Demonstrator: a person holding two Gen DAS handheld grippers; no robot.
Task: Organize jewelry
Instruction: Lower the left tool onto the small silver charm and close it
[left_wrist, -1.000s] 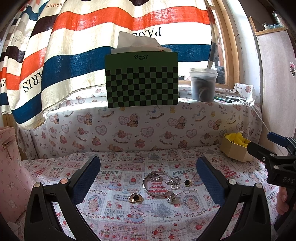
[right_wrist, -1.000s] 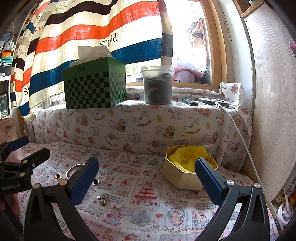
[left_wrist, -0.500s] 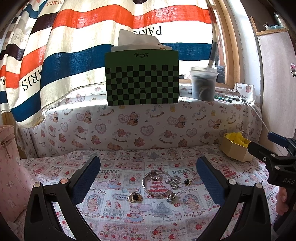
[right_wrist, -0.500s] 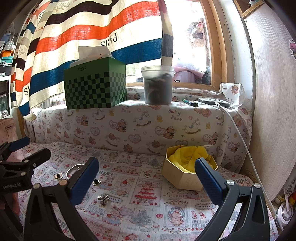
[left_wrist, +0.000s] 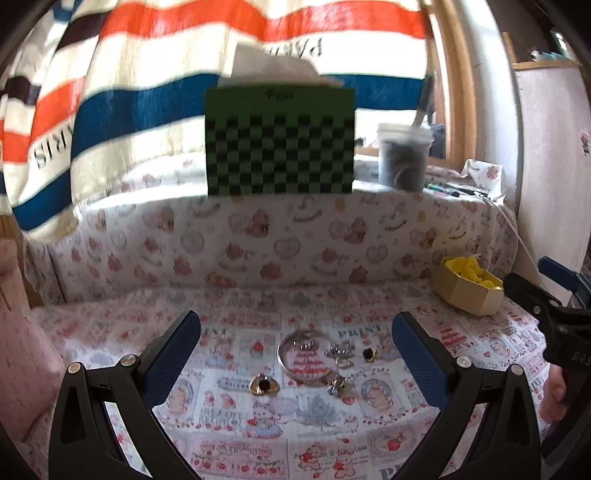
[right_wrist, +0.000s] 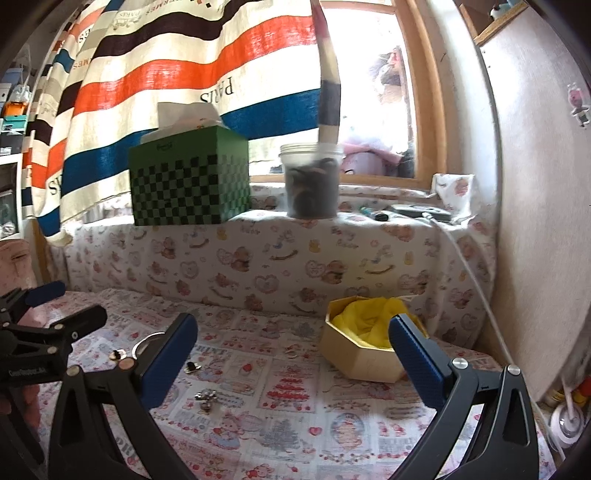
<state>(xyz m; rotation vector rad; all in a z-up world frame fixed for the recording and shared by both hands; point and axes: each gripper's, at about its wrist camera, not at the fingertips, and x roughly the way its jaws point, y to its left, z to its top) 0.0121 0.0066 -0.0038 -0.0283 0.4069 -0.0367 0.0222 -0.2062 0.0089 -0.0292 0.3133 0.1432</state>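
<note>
We see the round silver bangle (left_wrist: 309, 356) lying dead ahead between our wide-open left gripper (left_wrist: 295, 352), seemingly nearer than the empty, open right gripper (right_wrist: 291, 350).

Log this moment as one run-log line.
left gripper: open, empty, above silver bangle | right gripper: open, empty | hexagonal box: yellow lining, no jewelry visible inside | pieces still on cloth

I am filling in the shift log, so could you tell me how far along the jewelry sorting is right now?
Nothing looks sorted yet: the hexagonal box shows only its yellow lining. Nothing is in hand either; the left gripper and right gripper are both open and empty. All of it remains: the silver bangle, the heart-shaped piece, the small black stud and the sparkly pieces lie loose on the printed cloth.
</note>
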